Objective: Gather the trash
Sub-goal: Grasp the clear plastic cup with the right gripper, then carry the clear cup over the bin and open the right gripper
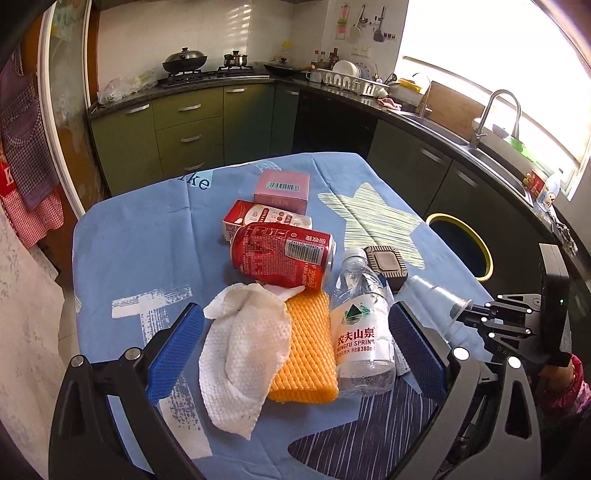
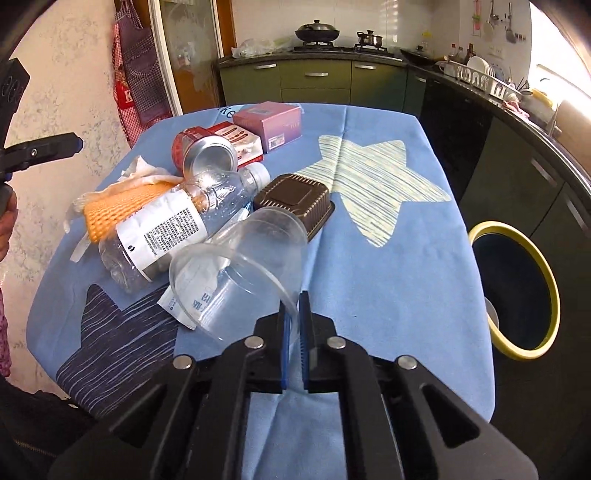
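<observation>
Right gripper (image 2: 294,306) pinches the clear plastic cup's (image 2: 236,273) rim at lower centre; left gripper (image 1: 295,343) gapes wide around tissue (image 1: 240,354), orange foam net (image 1: 310,350) and Nongfu Spring bottle (image 1: 360,332).

Green cabinets (image 1: 188,125), tiled wall (image 1: 207,33), bright window (image 1: 491,48)

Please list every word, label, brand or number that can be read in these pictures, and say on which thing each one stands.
"农夫山泉", "NONGFU SPRING", "380": label of the water bottle.
"Coca-Cola" script, partly seen; the small print is too small to read: red can.
"ke", the end of a cut-off word: blue tablecloth.
"K": red patch on the hanging apron.
Barcode only, digits too small: pink box.
Print blurred: red carton.
Print unreadable through the clear plastic cup: paper slip.
</observation>
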Demonstrator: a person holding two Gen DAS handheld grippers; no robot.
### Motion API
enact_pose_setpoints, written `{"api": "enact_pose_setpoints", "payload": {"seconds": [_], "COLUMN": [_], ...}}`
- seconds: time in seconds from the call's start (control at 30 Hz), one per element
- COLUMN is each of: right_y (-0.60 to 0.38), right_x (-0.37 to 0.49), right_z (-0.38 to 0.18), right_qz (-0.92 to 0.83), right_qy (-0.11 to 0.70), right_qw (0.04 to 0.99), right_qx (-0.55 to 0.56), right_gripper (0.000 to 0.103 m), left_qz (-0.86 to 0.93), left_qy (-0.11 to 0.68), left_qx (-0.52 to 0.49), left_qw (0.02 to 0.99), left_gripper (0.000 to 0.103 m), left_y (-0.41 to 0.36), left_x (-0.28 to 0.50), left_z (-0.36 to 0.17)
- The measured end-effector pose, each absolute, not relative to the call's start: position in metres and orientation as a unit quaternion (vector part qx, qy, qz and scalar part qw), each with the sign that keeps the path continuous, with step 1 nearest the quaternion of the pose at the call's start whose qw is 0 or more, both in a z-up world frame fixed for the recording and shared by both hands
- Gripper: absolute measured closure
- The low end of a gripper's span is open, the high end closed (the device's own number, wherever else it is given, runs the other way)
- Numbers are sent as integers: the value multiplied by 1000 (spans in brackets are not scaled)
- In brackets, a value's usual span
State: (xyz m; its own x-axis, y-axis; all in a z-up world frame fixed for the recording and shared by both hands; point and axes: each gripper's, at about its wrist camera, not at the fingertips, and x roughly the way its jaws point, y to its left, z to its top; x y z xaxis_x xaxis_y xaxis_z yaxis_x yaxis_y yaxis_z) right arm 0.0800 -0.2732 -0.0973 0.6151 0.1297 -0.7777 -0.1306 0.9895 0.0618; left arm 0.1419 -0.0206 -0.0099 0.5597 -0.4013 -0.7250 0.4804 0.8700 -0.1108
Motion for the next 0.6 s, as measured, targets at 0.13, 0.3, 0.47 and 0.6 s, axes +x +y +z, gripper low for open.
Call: {"api": "enact_pose_setpoints", "payload": {"seconds": [0.13,0.3,0.47,0.6], "right_y": [-284,-322,-400,-468], "right_x": [73,58,56,77], "right_z": [-88,-59,-42,-60], "right_qz": [78,53,-54,-135], "right_qy": [427,396,378,407], "right_qw": [901,915,920,897], "right_qx": [17,57,91,110], "right_gripper": [98,98,98,98], "left_qz": [-255,-266,-277,-285], "left_qy": [395,394,398,412], "left_qx": [60,77,101,121], "left_qw": [881,877,869,857], "left_gripper": [5,5,5,5], "left_y": [-29,-44,-62,-79], "left_x": [140,135,132,132], "left_z": [-8,-6,-8,-12]}}
